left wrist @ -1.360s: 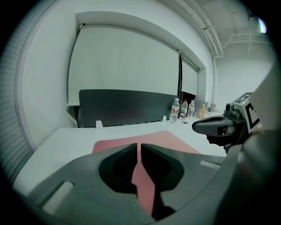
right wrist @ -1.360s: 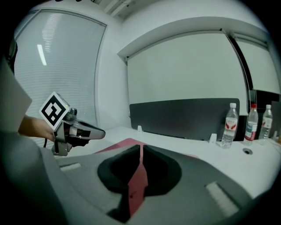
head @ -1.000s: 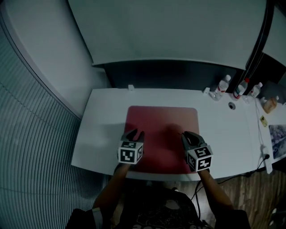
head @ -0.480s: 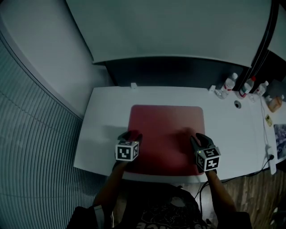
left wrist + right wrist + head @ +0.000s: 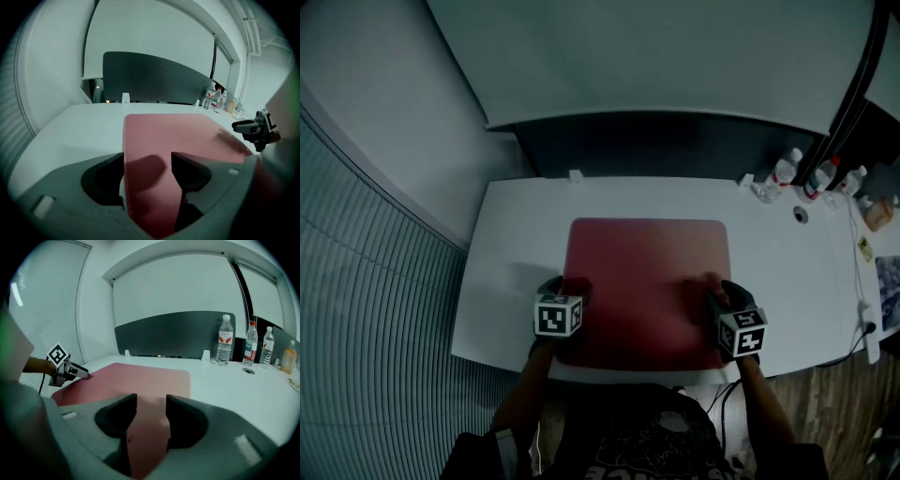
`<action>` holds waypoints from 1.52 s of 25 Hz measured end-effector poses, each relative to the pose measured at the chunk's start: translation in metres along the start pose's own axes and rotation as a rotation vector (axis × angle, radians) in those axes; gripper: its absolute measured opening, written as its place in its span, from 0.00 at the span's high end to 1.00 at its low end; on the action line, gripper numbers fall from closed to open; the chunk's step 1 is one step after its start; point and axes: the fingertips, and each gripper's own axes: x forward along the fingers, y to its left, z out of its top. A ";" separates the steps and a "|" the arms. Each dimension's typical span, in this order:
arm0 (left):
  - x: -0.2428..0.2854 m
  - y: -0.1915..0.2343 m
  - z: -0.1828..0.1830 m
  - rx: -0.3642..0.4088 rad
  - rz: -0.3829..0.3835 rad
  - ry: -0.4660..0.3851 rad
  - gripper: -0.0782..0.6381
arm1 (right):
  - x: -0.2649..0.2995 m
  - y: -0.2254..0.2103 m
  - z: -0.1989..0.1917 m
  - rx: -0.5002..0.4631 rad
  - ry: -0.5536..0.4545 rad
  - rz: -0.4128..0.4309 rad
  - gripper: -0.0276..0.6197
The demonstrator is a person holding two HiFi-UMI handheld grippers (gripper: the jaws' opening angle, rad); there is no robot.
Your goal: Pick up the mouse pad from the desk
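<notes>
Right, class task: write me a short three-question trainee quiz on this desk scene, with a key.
1. True or false: a keyboard sits on the mouse pad.
2. What is at the mouse pad's left edge? A) the left gripper B) a mug C) a notebook
3. Fill in: in the head view, the bottles stand toward the ___ end of the desk.

Key:
1. False.
2. A. Its fingers are opening, with the mouse pad between them but not pinched.
3. Right.
</notes>
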 end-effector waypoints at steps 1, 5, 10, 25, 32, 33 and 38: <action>0.001 0.001 0.000 -0.002 -0.001 0.005 0.47 | 0.002 -0.002 -0.001 0.006 0.006 -0.003 0.66; 0.006 0.004 0.000 0.001 -0.004 0.026 0.46 | 0.007 -0.015 -0.005 0.010 0.026 -0.030 0.59; 0.010 0.000 0.004 0.022 -0.019 0.030 0.45 | 0.009 -0.028 -0.016 0.041 0.065 -0.052 0.53; 0.021 -0.004 0.002 0.054 0.002 0.036 0.39 | 0.021 -0.035 -0.032 0.062 0.183 -0.108 0.46; 0.017 0.003 -0.002 0.015 0.023 0.059 0.35 | 0.022 -0.033 -0.029 0.054 0.175 -0.109 0.46; 0.017 0.005 -0.005 -0.007 0.029 0.063 0.32 | 0.022 -0.032 -0.030 0.053 0.176 -0.108 0.46; 0.020 0.005 -0.003 0.003 0.024 0.053 0.31 | 0.023 -0.032 -0.028 0.054 0.170 -0.108 0.46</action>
